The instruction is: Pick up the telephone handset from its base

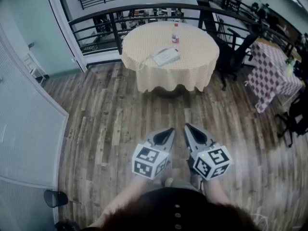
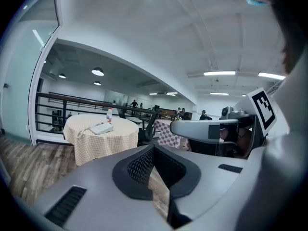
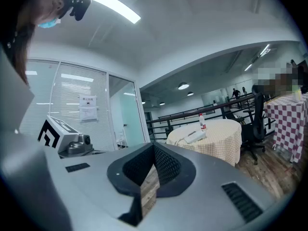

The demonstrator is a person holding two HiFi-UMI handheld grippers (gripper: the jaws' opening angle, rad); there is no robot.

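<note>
A white telephone with its handset lying on the base sits on a round table draped in a pale checked cloth, across the room from me. A small bottle stands behind it. Both grippers hang low and close to my body, far short of the table. My left gripper is shut with nothing in it, and my right gripper beside it looks shut and empty too. The left gripper view shows the telephone far off at left. The right gripper view shows the telephone far off at centre right.
Wooden plank floor stretches from me to the table. A black railing runs behind it. A black office chair and a purple-checked table stand at right. A glass partition lines the left, with a dark object at its foot.
</note>
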